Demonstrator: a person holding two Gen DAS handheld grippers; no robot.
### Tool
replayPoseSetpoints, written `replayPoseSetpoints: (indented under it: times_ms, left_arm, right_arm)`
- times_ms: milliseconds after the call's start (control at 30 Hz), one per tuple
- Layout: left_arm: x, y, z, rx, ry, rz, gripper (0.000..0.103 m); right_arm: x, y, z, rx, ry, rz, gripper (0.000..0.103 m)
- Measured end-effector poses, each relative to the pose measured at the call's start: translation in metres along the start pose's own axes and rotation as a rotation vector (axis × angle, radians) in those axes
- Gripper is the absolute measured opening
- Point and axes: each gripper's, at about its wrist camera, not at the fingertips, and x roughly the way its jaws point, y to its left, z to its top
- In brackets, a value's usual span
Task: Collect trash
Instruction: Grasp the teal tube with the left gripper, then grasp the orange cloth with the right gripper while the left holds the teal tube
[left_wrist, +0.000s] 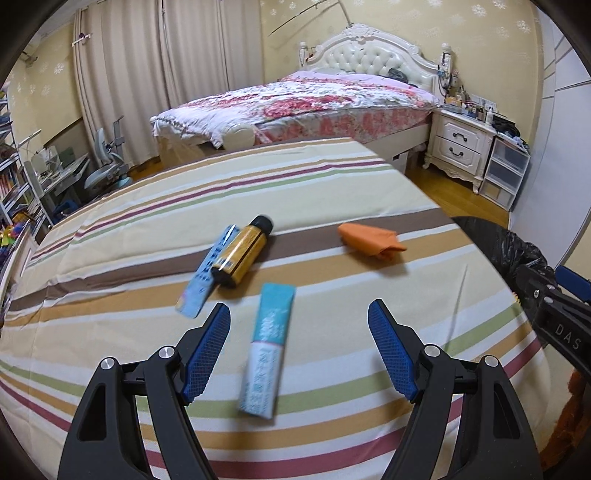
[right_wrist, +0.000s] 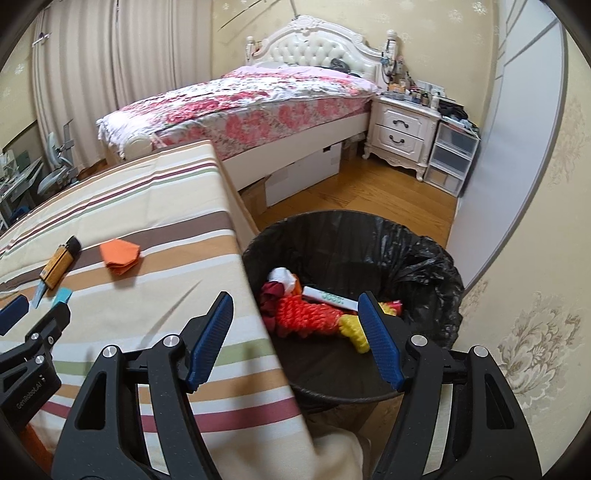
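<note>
Black liner rims the bin (right_wrist: 424, 258) beside the striped table (left_wrist: 332, 177); its depth is hidden under rope and scraps. Both the left gripper (left_wrist: 299, 314) and right gripper (right_wrist: 295, 306) stand wide and empty. On the cloth, the teal tube (left_wrist: 267, 350) lies nearest, light and likely squashy, best pinched mid-body. Beyond it, the amber bottle (left_wrist: 245, 251) looks stiff, slick, apt to roll. Labels are blurred.

- We see a desk (left_wrist: 332, 177) under a striped cloth.
- On it lie a teal tube (left_wrist: 266, 349), a gold bottle (left_wrist: 244, 252), a blue packet (left_wrist: 207, 273) and an orange cloth (left_wrist: 371, 239).
</note>
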Motion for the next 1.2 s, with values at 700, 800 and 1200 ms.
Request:
replayPoseSetpoints:
  times_ms: [700,800,1200]
  left_arm:
    - [0.0,0.024,-0.016,-0.015,0.066,-0.083,0.02]
    - [-0.006,0.031,-0.018,-0.022,0.051,-0.073,0.02]
    - [-0.012,0.088,-0.025,-0.121,0.043,0.016,0.02]
  right_arm:
    - [-0.001,0.056,0.005,-0.077,0.018,0.118,0.069]
    - [0.001,0.066,0.006,-0.096,0.023,0.131,0.068]
    - [0.018,0.095,0.017,-0.12,0.066,0.19,0.068]
